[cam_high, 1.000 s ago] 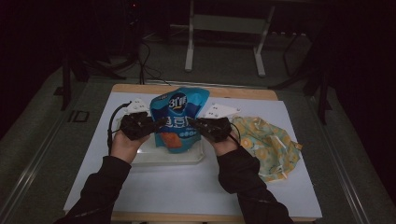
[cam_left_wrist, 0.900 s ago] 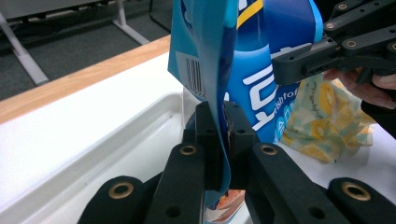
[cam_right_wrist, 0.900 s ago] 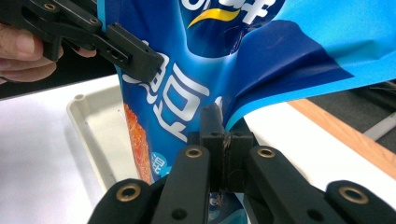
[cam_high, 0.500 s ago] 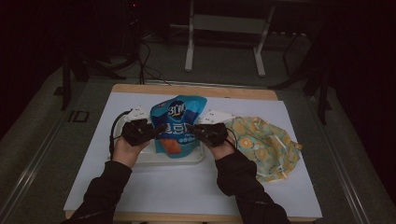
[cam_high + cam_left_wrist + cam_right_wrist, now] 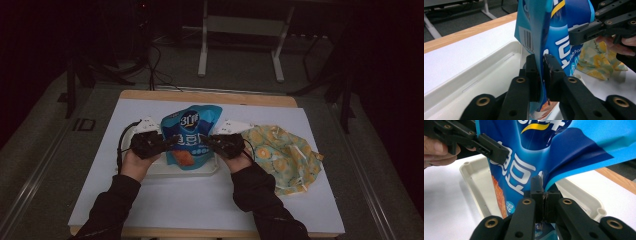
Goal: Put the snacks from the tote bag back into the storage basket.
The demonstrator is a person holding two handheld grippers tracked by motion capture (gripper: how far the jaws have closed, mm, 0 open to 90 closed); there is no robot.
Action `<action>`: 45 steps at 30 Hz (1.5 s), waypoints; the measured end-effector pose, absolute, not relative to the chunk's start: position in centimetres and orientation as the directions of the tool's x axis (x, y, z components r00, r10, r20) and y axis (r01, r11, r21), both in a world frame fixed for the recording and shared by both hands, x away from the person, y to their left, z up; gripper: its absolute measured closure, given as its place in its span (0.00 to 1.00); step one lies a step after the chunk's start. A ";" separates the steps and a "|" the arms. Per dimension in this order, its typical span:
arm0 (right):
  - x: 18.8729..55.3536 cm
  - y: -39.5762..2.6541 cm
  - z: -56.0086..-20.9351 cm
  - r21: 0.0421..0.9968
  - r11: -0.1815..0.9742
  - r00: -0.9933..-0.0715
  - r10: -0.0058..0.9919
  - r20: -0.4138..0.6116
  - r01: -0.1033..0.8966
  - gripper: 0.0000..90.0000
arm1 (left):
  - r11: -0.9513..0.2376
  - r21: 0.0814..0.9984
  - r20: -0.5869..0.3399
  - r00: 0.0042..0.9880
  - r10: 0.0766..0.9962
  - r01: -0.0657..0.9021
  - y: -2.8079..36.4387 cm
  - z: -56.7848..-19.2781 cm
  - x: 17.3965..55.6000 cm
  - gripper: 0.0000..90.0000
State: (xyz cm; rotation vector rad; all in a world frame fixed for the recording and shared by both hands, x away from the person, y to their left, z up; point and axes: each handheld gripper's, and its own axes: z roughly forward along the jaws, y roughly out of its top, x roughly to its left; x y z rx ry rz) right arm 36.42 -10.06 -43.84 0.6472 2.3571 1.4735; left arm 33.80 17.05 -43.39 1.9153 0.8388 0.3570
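Observation:
A blue snack bag [image 5: 191, 135] stands upright over a white tray [image 5: 165, 170] in the middle of the table. My left gripper [image 5: 167, 142] is shut on the bag's left edge, and my right gripper [image 5: 206, 141] is shut on its right edge. In the left gripper view the jaws [image 5: 541, 72] pinch the blue film [image 5: 554, 37] next to a barcode, with the tray [image 5: 474, 82] below. In the right gripper view the jaws [image 5: 544, 192] clamp a fold of the bag [image 5: 529, 157], and the other gripper [image 5: 491, 148] grips the far side.
A yellow patterned cloth [image 5: 280, 152] lies crumpled on the white mat [image 5: 200, 200], right of the tray and close to my right hand. The wooden table edge [image 5: 200, 96] runs along the back. Dark floor and stands lie beyond.
Both grippers have come down and toward the person with the bag, which now sits lower over the tray.

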 end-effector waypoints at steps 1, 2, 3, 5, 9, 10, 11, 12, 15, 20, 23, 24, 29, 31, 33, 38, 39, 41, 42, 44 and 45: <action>36.4 -10.1 -43.8 0.901 0.373 -0.858 0.514 -0.001 0.223 0.96 | -0.285 0.871 -0.104 0.719 0.687 0.399 17.0 -43.4 33.7 0.88; 36.5 -10.2 -43.8 0.902 0.363 -0.859 0.512 0.014 0.232 0.93 | -0.279 0.874 -0.110 0.720 0.685 0.399 17.0 -43.3 33.7 0.84; 36.5 -10.3 -43.7 0.904 0.353 -0.857 0.515 0.026 0.240 0.89 | -0.271 0.875 -0.118 0.720 0.684 0.401 17.0 -43.2 33.6 0.79; 36.5 -10.4 -43.5 0.907 0.343 -0.853 0.521 0.034 0.246 0.82 | -0.249 0.881 -0.137 0.721 0.680 0.403 17.1 -43.1 33.6 0.71; 36.4 -10.4 -43.1 0.903 0.351 -0.850 0.526 0.030 0.248 0.72 | -0.259 0.881 -0.121 0.717 0.686 0.396 16.8 -43.0 33.3 0.59; 36.4 -10.5 -43.0 0.902 0.353 -0.848 0.529 0.026 0.248 0.70 | -0.261 0.883 -0.111 0.714 0.691 0.389 16.8 -43.0 33.2 0.57; 36.4 -10.6 -42.9 0.903 0.349 -0.848 0.530 0.032 0.252 0.67 | -0.262 0.884 -0.110 0.717 0.688 0.387 16.8 -43.0 33.1 0.51; 36.5 -10.7 -42.8 0.902 0.348 -0.847 0.530 0.036 0.256 0.64 | -0.261 0.884 -0.111 0.716 0.689 0.388 16.8 -43.0 33.0 0.47; 36.6 -10.8 -42.7 0.896 0.356 -0.844 0.535 0.038 0.266 0.49 | -0.247 0.886 -0.126 0.717 0.685 0.392 16.9 -43.0 32.9 0.32; 36.7 -11.0 -42.6 0.893 0.345 -0.839 0.541 0.061 0.288 0.27 | -0.233 0.879 -0.170 0.728 0.664 0.417 17.1 -43.4 32.7 0.13; 36.5 -11.1 -42.5 0.883 0.372 -0.838 0.543 0.042 0.286 0.17 | -0.219 0.879 -0.177 0.718 0.673 0.423 17.2 -43.6 32.3 0.13; 36.4 -11.1 -42.5 0.883 0.378 -0.844 0.535 0.036 0.278 0.15 | -0.208 0.884 -0.178 0.714 0.677 0.418 17.3 -43.7 32.1 0.13; 36.2 -11.9 -42.3 0.890 0.349 -0.846 0.528 0.073 0.295 0.16 | -0.199 0.885 -0.175 0.697 0.695 0.421 17.4 -43.5 31.5 0.10; 36.0 -12.3 -42.2 0.891 0.349 -0.847 0.527 0.068 0.289 0.16 | -0.198 0.886 -0.172 0.694 0.699 0.420 17.4 -43.5 31.2 0.10; 35.8 -12.7 -42.2 0.892 0.351 -0.843 0.536 0.057 0.284 0.16 | -0.193 0.884 -0.185 0.696 0.694 0.426 17.3 -43.6 30.9 0.10; 35.2 -13.7 -42.1 0.897 0.341 -0.845 0.531 0.061 0.280 0.18 | -0.191 0.889 -0.175 0.693 0.699 0.417 17.2 -43.7 30.2 0.10; 35.1 -14.0 -42.1 0.899 0.336 -0.842 0.536 0.061 0.279 0.18 | -0.189 0.888 -0.178 0.694 0.698 0.418 17.2 -43.7 30.2 0.10; 34.9 -14.4 -42.0 0.899 0.334 -0.839 0.540 0.064 0.283 0.18 | -0.177 0.889 -0.182 0.681 0.709 0.422 17.3 -43.7 29.8 0.10; 34.8 -14.6 -42.0 0.901 0.332 -0.839 0.540 0.062 0.280 0.18 | -0.172 0.889 -0.188 0.682 0.706 0.423 17.3 -43.7 29.7 0.10; 34.5 -15.0 -41.9 0.901 0.337 -0.837 0.544 0.052 0.275 0.18 | -0.168 0.893 -0.185 0.682 0.707 0.417 17.3 -43.8 29.2 0.10; 34.4 -15.2 -41.8 0.901 0.338 -0.836 0.546 0.048 0.273 0.18 | -0.176 0.895 -0.177 0.689 0.703 0.410 17.2 -43.8 29.0 0.10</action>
